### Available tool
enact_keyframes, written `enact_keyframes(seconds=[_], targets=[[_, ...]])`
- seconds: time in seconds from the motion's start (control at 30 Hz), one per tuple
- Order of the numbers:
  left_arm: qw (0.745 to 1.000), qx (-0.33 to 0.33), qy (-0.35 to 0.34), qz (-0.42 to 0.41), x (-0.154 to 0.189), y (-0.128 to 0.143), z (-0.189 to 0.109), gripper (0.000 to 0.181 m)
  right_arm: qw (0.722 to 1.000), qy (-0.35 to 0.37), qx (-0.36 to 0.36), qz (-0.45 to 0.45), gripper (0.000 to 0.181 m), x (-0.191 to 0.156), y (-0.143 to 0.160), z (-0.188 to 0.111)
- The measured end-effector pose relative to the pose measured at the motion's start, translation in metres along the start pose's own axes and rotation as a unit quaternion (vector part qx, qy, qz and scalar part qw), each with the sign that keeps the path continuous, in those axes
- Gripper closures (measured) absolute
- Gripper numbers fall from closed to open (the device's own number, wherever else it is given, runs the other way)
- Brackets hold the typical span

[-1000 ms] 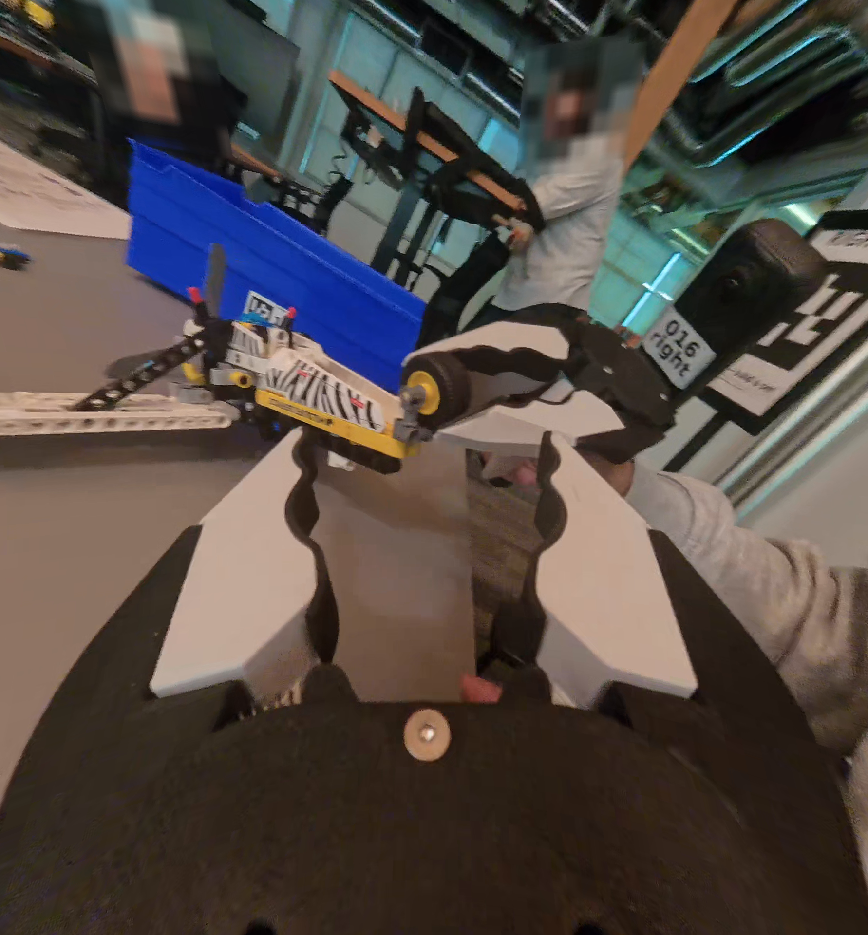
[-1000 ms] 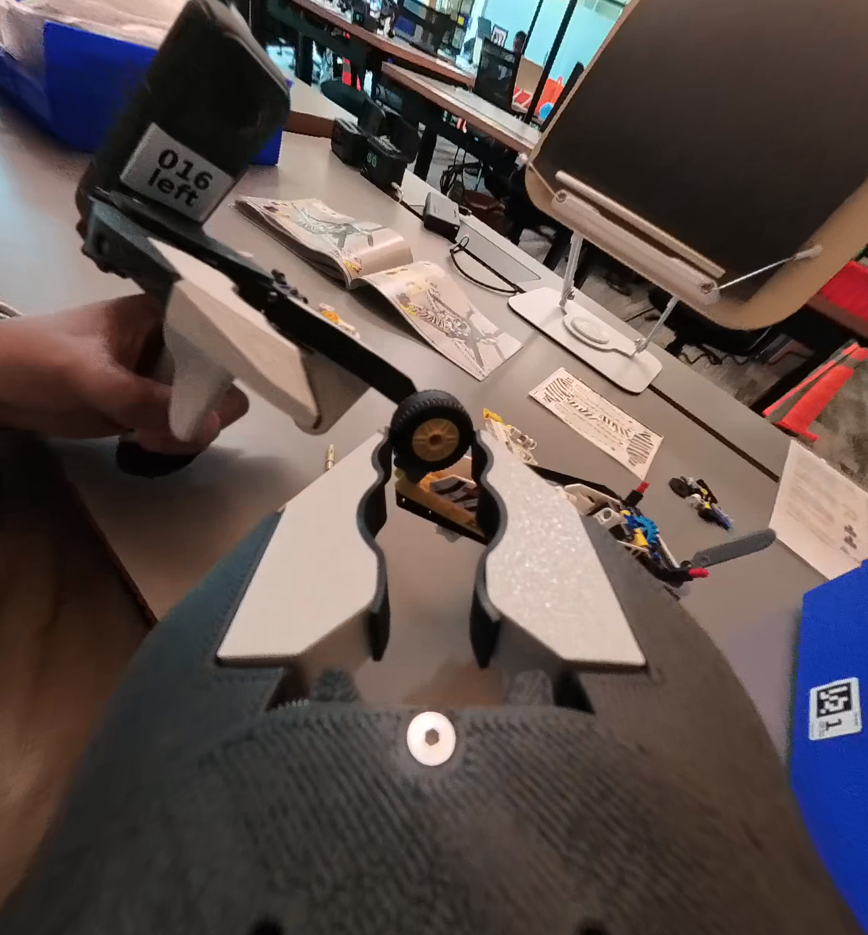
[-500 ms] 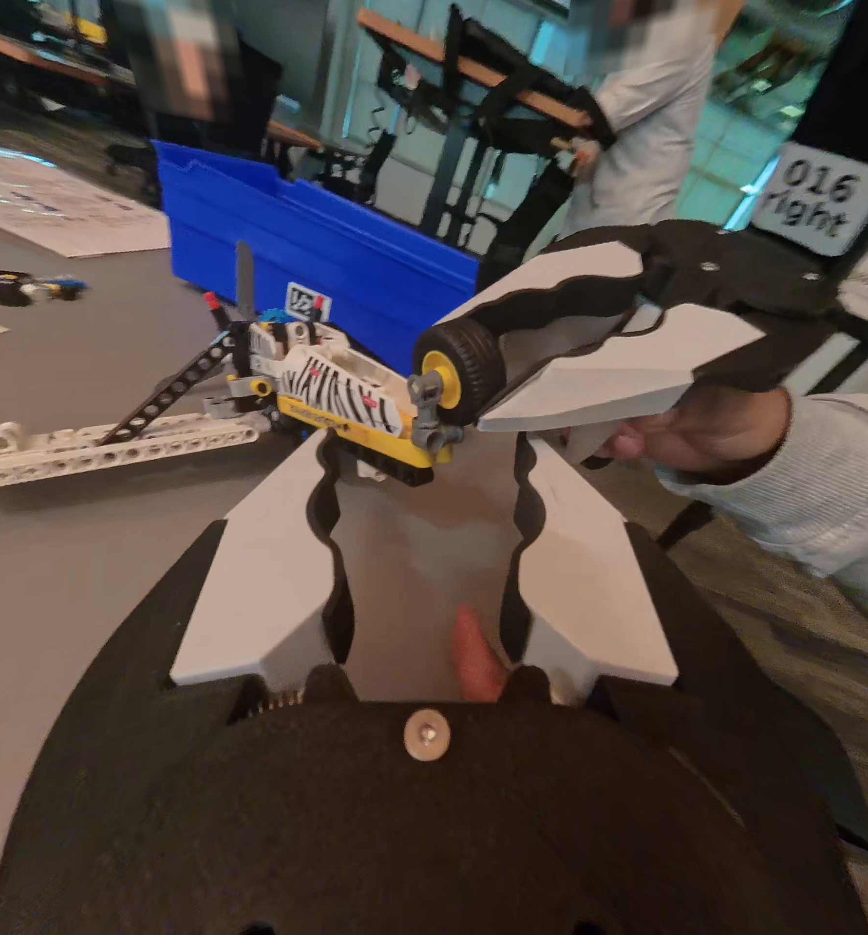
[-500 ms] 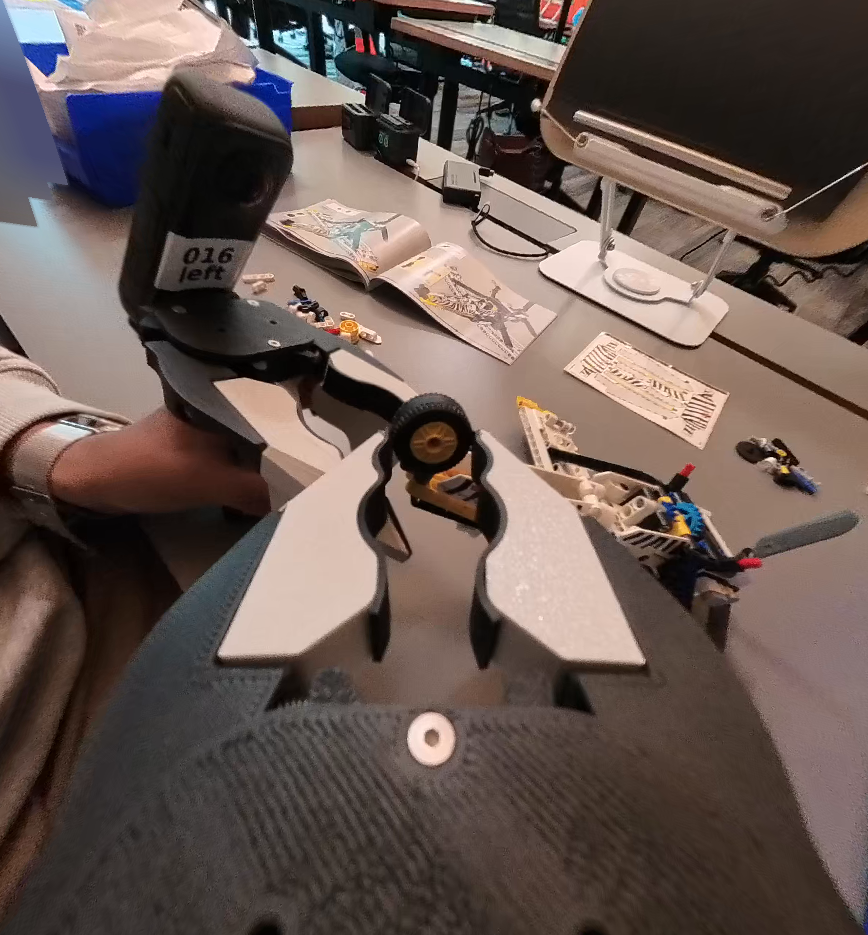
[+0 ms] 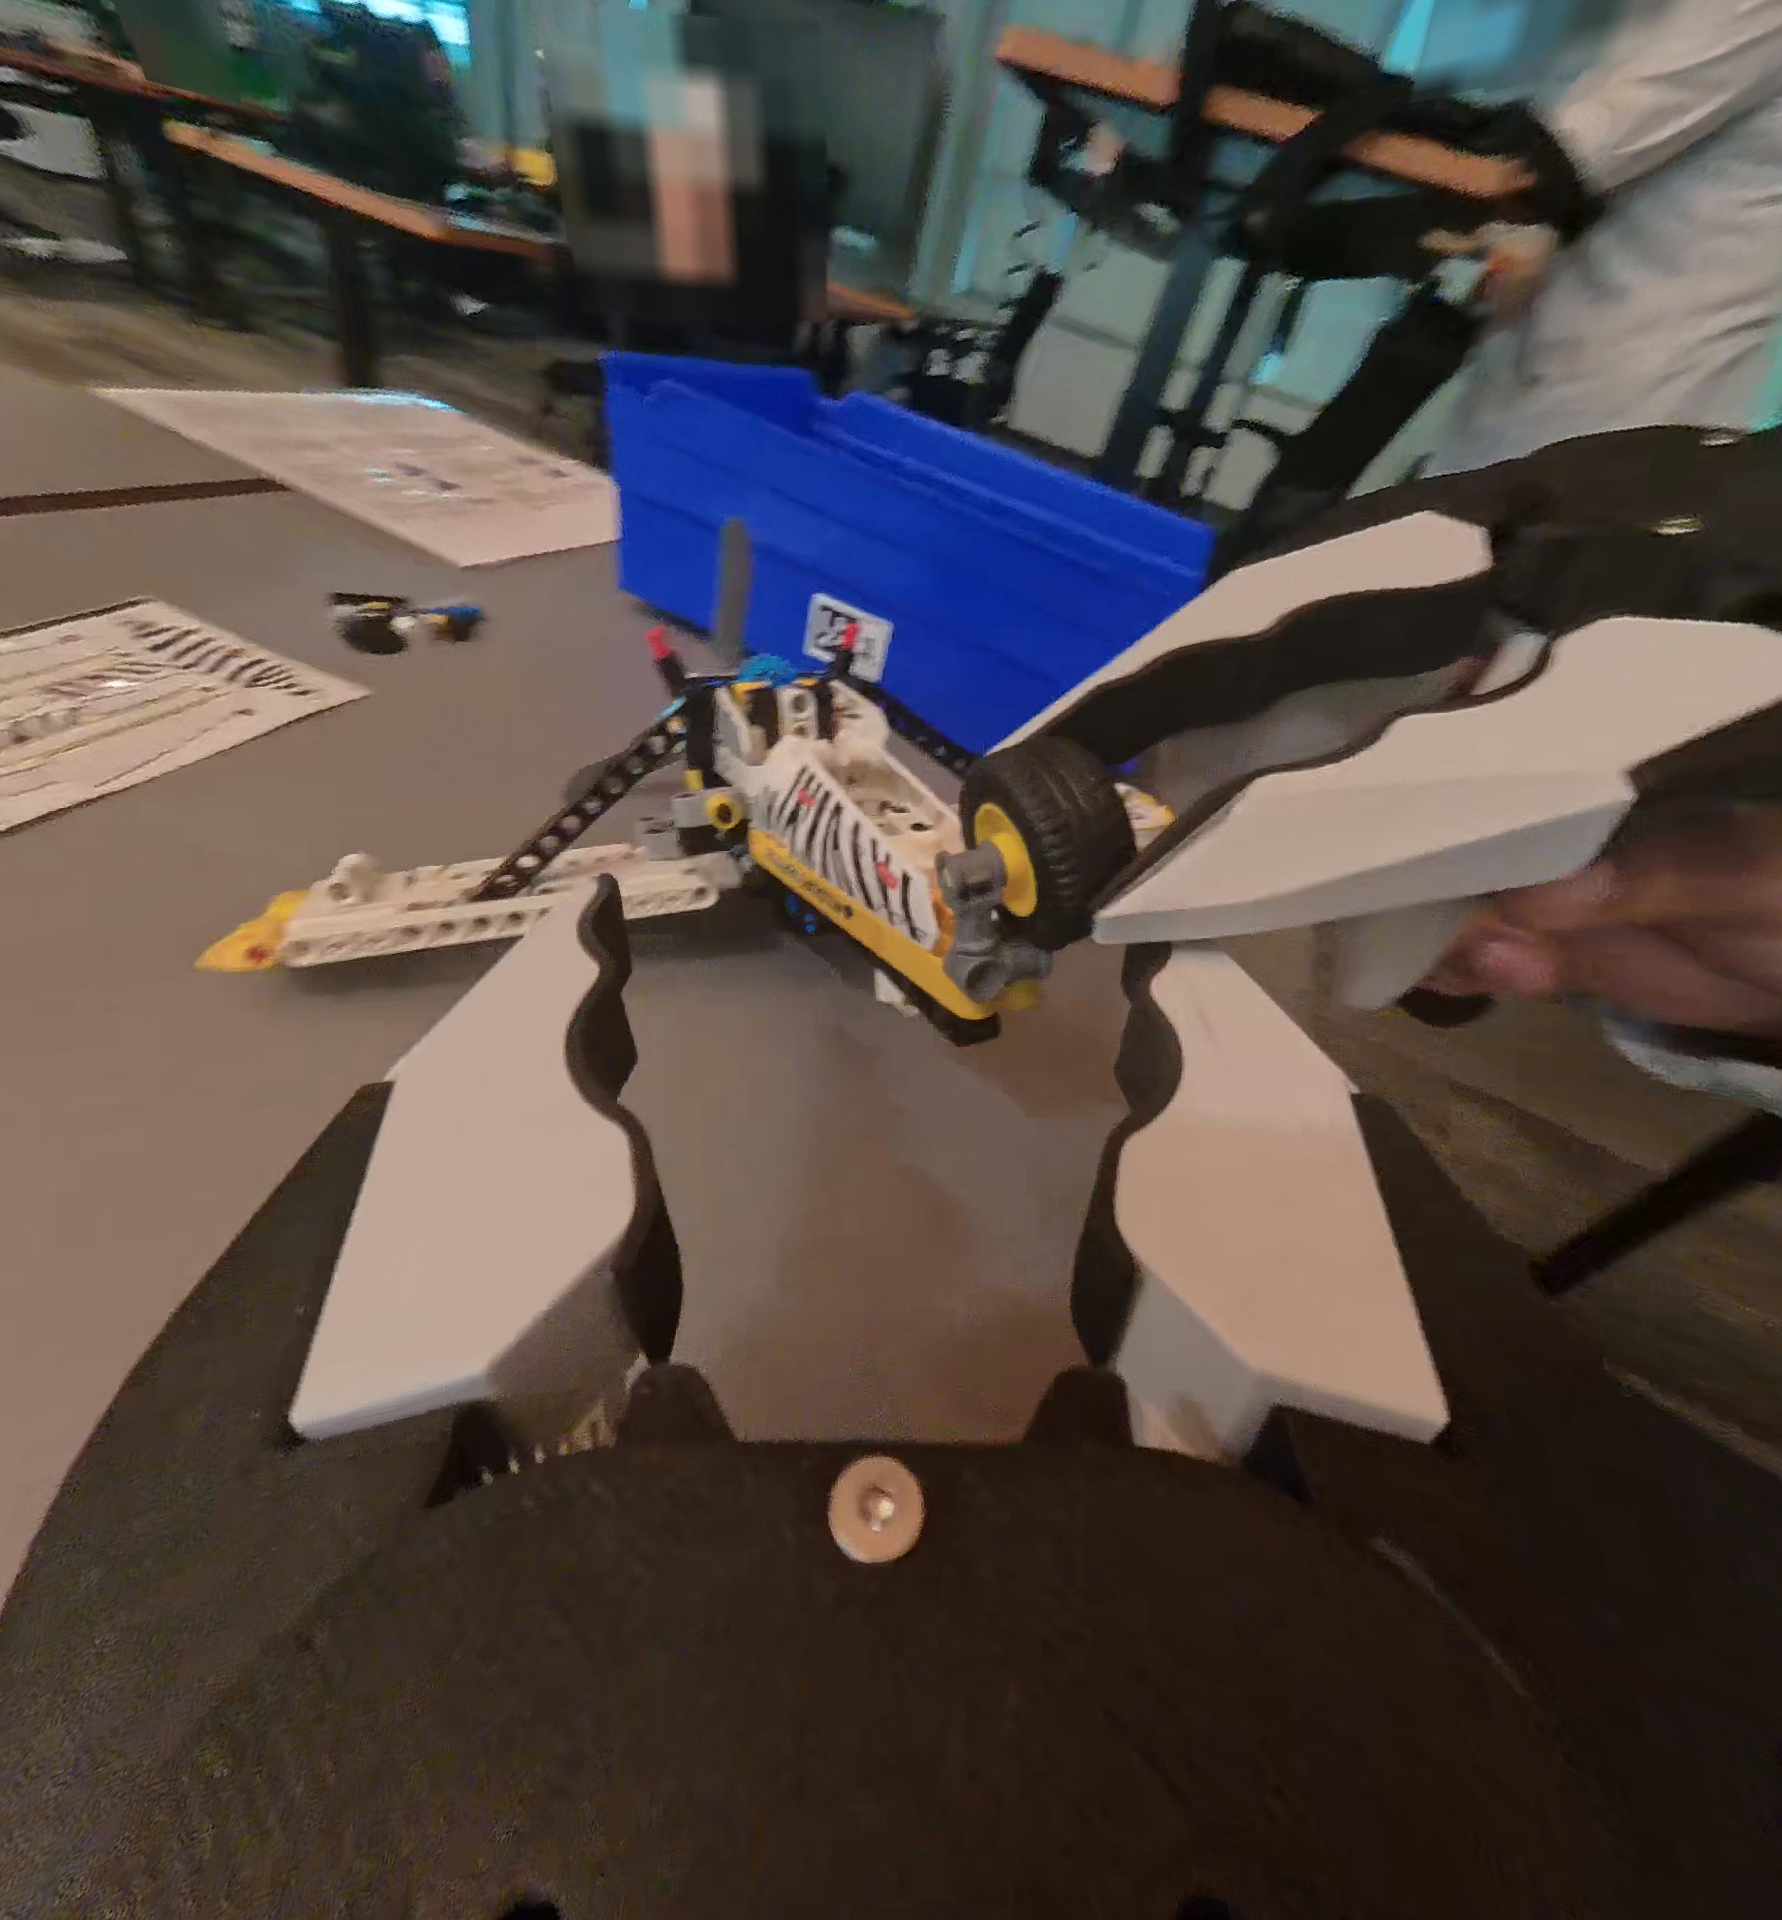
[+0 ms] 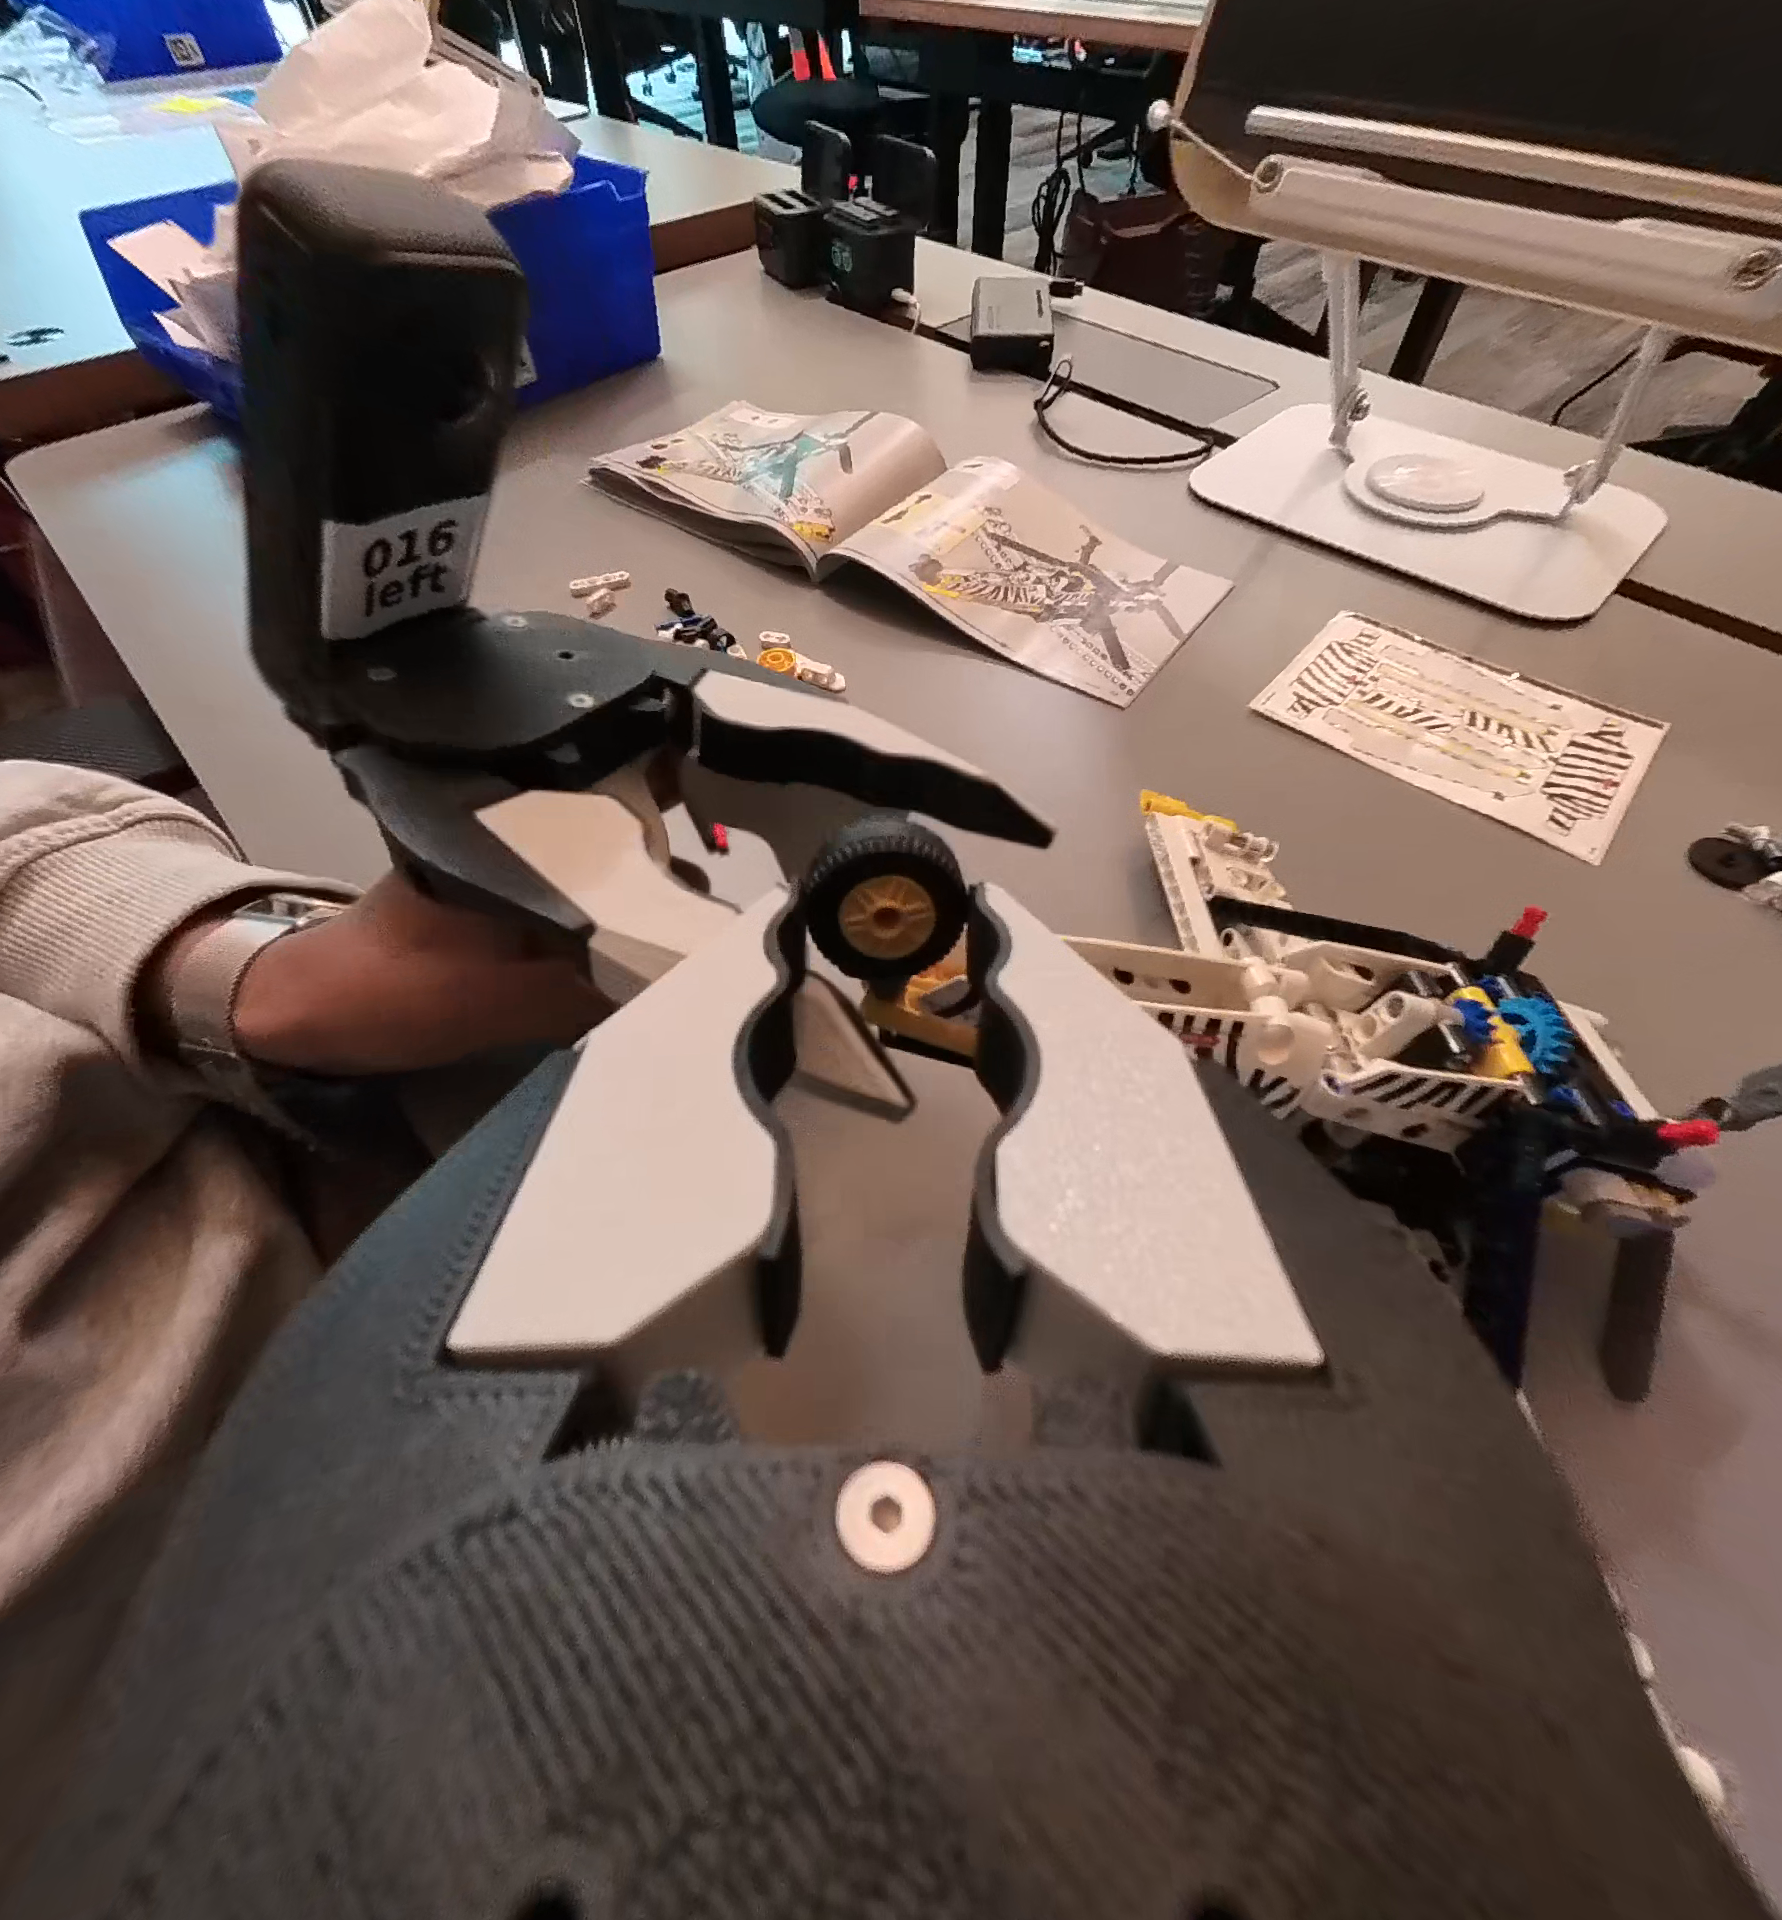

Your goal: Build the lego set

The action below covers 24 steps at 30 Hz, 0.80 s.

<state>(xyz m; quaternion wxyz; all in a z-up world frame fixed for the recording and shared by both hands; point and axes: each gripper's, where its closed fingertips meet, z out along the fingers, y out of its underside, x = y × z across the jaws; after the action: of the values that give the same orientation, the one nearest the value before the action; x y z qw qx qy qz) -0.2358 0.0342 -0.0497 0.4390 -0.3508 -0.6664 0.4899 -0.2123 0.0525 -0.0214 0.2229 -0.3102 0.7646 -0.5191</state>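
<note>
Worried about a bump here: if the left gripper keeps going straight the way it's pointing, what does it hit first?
Most likely the lego model, near its yellow nose, where the right gripper holds the wheel. The left gripper is open and empty. Depth is unclear.

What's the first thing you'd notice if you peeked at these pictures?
A little black wheel with a yellow hub, pinched between the tips of the right gripper at the nose of a zebra-striped lego model on the grey table. The left gripper waits open right beside it, and an instruction booklet lies open farther back.
</note>
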Motion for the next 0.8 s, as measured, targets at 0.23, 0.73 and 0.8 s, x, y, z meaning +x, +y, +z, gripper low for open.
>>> enact_keyframes(seconds=[0.23, 0.73, 0.8], targets=[[1.000, 0.007, -0.012, 0.011, 0.000, -0.001, -0.003, 0.045, 0.998, -0.005, 0.033, 0.045, 0.153, 0.008, -0.011, -0.001], [0.999, 0.048, 0.017, 0.013, 0.003, -0.014, 0.003, 0.156, 0.994, -0.013, 0.055, 0.091, 0.152, 0.018, -0.021, 0.004], [0.998, 0.063, 0.011, 0.028, 0.004, -0.019, 0.002, 0.158, 0.994, -0.014, 0.056, 0.095, 0.153, 0.019, -0.022, 0.004]])
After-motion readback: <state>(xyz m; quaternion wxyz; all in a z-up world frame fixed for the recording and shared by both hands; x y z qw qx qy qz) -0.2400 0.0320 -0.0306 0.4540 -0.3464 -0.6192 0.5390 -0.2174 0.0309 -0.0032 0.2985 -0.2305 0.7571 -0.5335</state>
